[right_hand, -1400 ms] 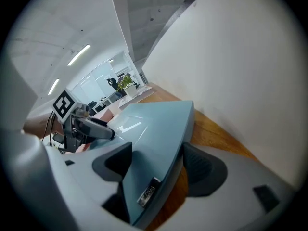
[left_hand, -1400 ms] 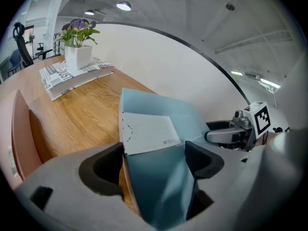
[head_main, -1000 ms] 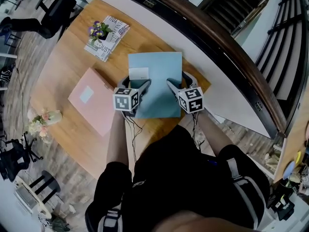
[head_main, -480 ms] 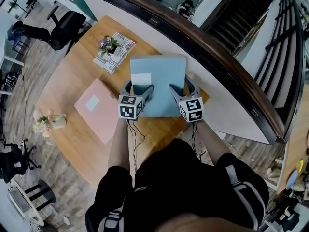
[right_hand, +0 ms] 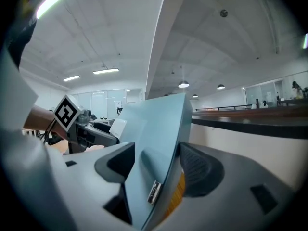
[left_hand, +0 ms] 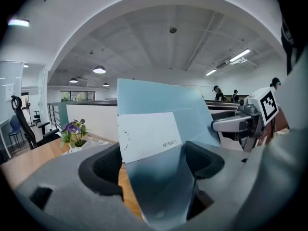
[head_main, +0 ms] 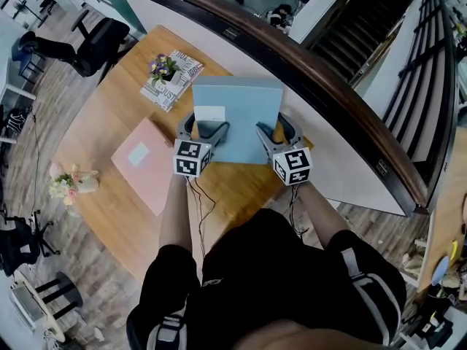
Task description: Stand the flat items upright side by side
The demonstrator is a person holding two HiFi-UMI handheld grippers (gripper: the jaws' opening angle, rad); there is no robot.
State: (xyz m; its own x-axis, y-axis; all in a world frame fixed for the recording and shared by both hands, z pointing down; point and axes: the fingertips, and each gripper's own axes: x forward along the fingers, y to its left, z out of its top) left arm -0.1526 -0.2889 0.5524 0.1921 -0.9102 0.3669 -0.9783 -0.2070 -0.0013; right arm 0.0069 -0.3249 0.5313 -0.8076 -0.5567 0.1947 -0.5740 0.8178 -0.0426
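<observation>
A light blue folder [head_main: 241,100] with a white label [head_main: 210,113] is raised at a tilt over the wooden table [head_main: 109,115]. My left gripper [head_main: 206,127] is shut on its near left edge. In the left gripper view the blue folder [left_hand: 159,109] runs up between the pads, label side showing. My right gripper [head_main: 276,128] grips its near right edge, and its jaws have just been closing on the blue folder [right_hand: 156,129] between them. A pink folder [head_main: 146,162] lies flat to the left of my left gripper.
A magazine [head_main: 179,75] with a small pot of purple flowers [head_main: 162,65] lies at the table's far left. A vase of pale flowers [head_main: 69,184] stands at the near left edge. A curved wall with a dark rail [head_main: 328,100] runs behind the table.
Both grippers have risen with the blue folder, whose near edge has come up so it stands steeper. The pink folder has not moved.
</observation>
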